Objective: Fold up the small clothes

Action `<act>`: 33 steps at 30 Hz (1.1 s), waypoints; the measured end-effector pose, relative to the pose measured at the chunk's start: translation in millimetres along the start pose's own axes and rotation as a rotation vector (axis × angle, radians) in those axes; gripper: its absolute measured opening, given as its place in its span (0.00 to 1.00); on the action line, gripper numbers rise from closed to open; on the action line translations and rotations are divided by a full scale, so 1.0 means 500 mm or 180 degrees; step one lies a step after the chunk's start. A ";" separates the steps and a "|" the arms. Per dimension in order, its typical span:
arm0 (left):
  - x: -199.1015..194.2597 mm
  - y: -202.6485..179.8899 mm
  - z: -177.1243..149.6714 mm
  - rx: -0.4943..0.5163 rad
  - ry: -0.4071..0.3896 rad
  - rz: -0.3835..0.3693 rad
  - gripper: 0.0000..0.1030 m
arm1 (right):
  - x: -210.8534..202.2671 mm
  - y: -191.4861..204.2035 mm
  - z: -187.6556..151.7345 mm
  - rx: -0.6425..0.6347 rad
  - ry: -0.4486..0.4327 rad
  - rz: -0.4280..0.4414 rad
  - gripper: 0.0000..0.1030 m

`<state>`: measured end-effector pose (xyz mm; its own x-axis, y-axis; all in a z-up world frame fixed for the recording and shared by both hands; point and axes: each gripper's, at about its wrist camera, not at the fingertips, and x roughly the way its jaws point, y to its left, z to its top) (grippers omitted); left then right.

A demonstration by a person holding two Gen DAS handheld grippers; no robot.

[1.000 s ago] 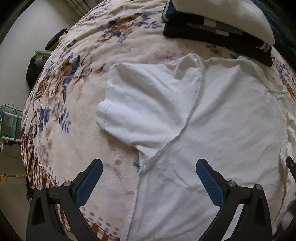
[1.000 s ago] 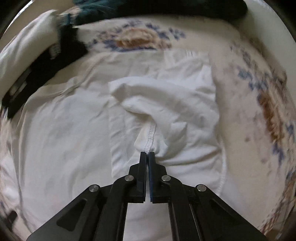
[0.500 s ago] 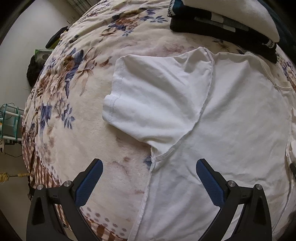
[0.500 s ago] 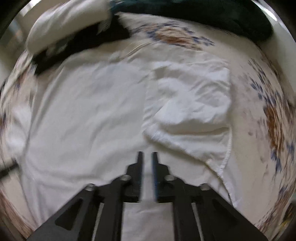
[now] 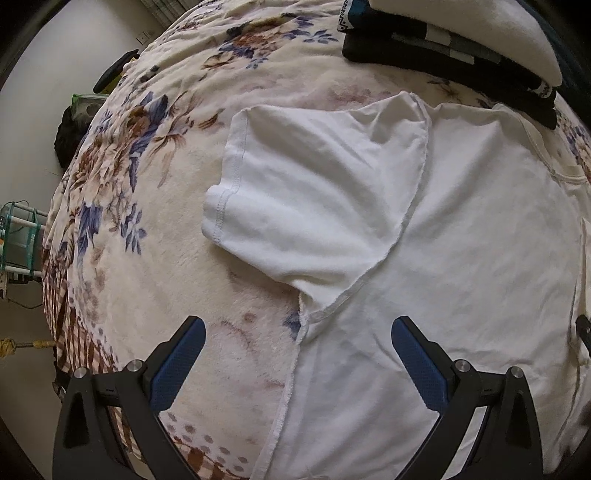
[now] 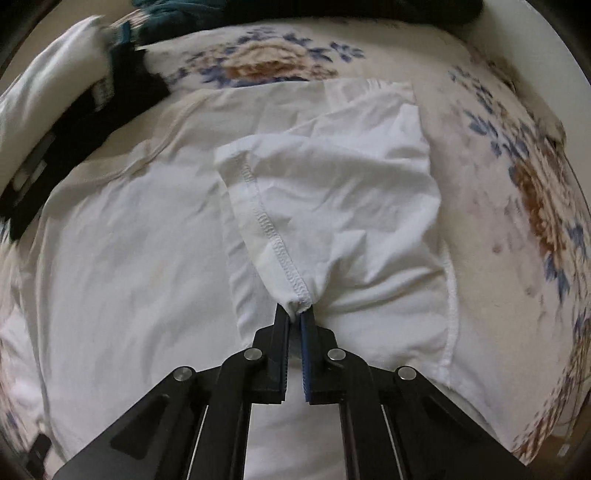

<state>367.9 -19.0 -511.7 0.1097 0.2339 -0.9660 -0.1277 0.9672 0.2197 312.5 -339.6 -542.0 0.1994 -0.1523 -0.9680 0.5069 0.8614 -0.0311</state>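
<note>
Right gripper (image 6: 295,314) pinched on the hem of the right sleeve (image 6: 332,206) of the white T-shirt (image 6: 129,258); jaws have just been closing, fabric bunched between the tips. Sleeve is folded inward over the shirt body, stitched hem running up from the tips.

Left gripper (image 5: 295,328) hangs wide open over the shirt's other side, nothing between the blue pads (image 5: 181,354). Its jaws straddle the armpit seam; left sleeve (image 5: 314,192) lies flat, spread outward onto the blanket, cuff slightly rolled.

Shirt lies spread flat on a plush cream blanket (image 5: 155,258) with a blue and brown flower print and a brown checked, dotted border at the near left edge. Blanket covers what looks like a bed.

At the far edge beyond the collar: a stack of folded clothes (image 5: 443,48), black items under a white one, touching or just past the shirt's shoulder line. A dark teal cloth (image 6: 177,14) sits at the top of the right wrist view, blurred.

Room on the left of the left wrist view: pale wall (image 5: 55,74) with a switch plate, a dark bag (image 5: 68,136) on the floor by the bed, a green-framed wire rack (image 5: 18,240) lower down. Right wrist view shows a pale surface beyond the blanket's right edge; can't tell whether wall or floor.
</note>
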 end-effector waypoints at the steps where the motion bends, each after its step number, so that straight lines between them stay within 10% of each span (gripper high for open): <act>1: 0.002 0.001 -0.001 -0.0007 0.0014 0.0001 1.00 | -0.006 0.002 -0.012 -0.0054 0.0002 0.0024 0.06; 6: 0.009 0.012 0.001 -0.0050 0.0033 0.0004 1.00 | -0.003 0.002 -0.052 -0.0294 0.0237 0.0169 0.09; 12: 0.015 0.052 0.011 -0.0194 -0.0008 0.0057 1.00 | -0.057 -0.082 -0.050 0.0195 0.0262 0.0677 0.35; 22: 0.022 0.082 0.038 -0.0334 -0.0061 0.0106 1.00 | 0.024 0.050 0.144 -0.0206 0.0088 0.0080 0.38; 26: 0.006 0.083 0.045 -0.0279 -0.0150 0.0115 1.00 | 0.057 0.091 0.176 -0.0179 0.0017 -0.0219 0.05; 33: -0.006 0.062 0.050 -0.0149 -0.0188 0.0109 1.00 | -0.005 0.199 0.176 -0.0478 -0.0145 0.0187 0.00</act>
<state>388.1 12.9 -498.5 0.1622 0.2735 -0.9481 -0.1782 0.9531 0.2444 436.0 -296.3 -520.7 0.2644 -0.1184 -0.9571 0.3629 0.9317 -0.0150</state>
